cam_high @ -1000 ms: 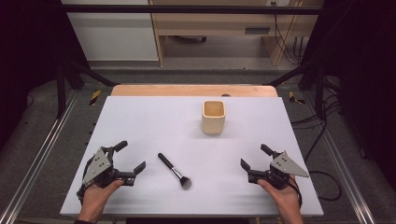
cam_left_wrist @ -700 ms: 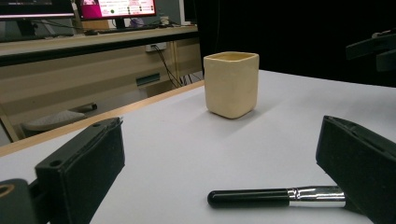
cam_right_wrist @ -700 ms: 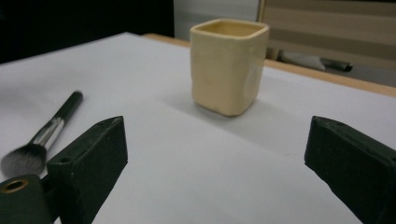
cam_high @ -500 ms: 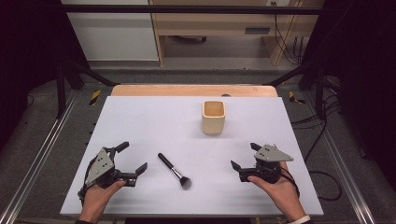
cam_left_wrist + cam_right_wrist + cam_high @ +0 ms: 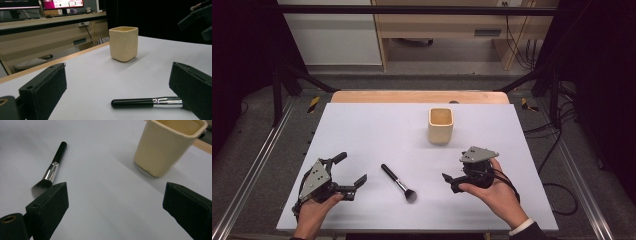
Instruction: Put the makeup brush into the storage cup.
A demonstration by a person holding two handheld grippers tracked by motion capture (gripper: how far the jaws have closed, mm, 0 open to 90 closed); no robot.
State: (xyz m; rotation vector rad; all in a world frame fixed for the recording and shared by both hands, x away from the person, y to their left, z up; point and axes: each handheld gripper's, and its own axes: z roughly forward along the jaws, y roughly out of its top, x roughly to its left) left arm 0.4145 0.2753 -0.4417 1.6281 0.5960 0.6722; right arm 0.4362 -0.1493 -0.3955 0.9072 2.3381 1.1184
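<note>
High view: makeup brush (image 5: 398,181) lies on the surface (image 5: 377,130) between my grippers, handle toward 10 o'clock; right gripper (image 5: 453,182), fingers apart, sits at its 3 o'clock; left gripper (image 5: 350,169) also gapes.

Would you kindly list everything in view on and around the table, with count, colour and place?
makeup brush: one, black handle, silver ferrule, dark bristles; lying flat near the front, between the two tongs.
cup: one, cream, squarish; upright on the table, right of centre, toward the far side.
table: one, white top with a wooden far edge.
desk: one, wooden, behind the table.
left tongs: one, black with grey plate; open, front left, in a hand.
right tongs: one, black with grey plate; open, front right, in a hand.
</note>
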